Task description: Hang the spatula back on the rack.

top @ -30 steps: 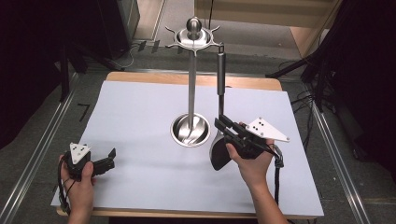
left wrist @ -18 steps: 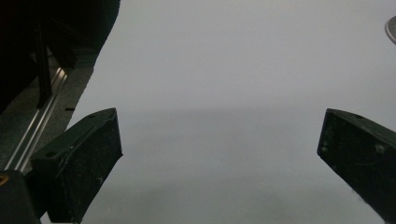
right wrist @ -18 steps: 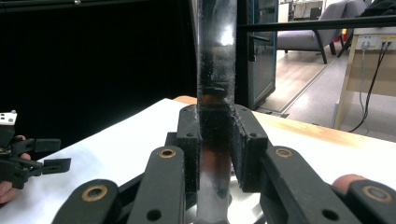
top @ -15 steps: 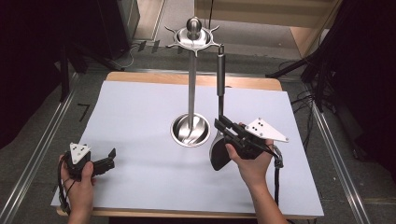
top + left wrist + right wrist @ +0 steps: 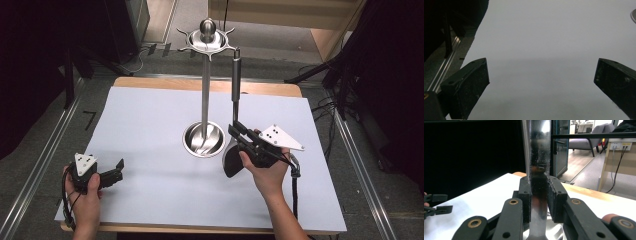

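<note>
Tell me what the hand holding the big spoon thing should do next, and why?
Probably lift it a little and tip its top toward the stand's hooks. The right tongs are shut on the utensil's handle, which stands upright beside the stand's pole, its dark head low by the table.

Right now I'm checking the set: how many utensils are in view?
1: a spatula hangs upright beside the stand, its handle clamped in the right tool. Others may hide behind the stand's top.

Two hand-held grippers, left (image 5: 119,167) and right (image 5: 236,131) — one utensil (image 5: 234,125), one metal stand (image 5: 204,92).
</note>
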Tool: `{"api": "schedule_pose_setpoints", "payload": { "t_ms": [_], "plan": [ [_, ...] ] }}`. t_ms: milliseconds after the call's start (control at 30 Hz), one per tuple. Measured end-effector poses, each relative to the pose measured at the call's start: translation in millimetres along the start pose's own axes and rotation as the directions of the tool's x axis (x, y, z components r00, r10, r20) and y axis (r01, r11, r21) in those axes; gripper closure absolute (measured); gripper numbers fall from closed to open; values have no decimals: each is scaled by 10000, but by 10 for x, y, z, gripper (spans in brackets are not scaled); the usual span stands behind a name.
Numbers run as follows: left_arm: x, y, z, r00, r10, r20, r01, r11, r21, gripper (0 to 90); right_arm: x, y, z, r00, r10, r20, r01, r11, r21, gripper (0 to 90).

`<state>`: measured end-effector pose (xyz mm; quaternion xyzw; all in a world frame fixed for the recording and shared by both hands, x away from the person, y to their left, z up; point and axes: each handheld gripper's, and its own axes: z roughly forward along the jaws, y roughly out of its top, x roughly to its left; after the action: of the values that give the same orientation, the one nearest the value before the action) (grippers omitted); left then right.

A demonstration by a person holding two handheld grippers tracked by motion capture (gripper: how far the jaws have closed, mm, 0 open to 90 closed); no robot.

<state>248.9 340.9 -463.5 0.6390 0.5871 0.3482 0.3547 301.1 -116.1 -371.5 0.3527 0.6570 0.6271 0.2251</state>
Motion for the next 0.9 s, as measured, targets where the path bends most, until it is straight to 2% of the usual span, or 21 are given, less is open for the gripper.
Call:
{"api": "schedule_pose_setpoints", "payload": {
  "t_ms": [400,533,700,900],
  "plan": [
    [2,0,-1,10000,2,3,-2,10000,-1,4,-74,-12,126,9993,-349,116,349,9994,-23,763],
    [1,0,0,10000,-4,3,4,10000,11,4,-84,4,180,9990,-435,103,434,9990,126,763],
    [1,1,0,10000,-6,10,6,10000,31,4,-81,18,227,9987,-466,208,462,9987,220,762],
    [3,2,1,10000,-7,28,7,10000,44,4,-85,52,251,9995,-308,94,304,9985,449,758]
  ]
}}
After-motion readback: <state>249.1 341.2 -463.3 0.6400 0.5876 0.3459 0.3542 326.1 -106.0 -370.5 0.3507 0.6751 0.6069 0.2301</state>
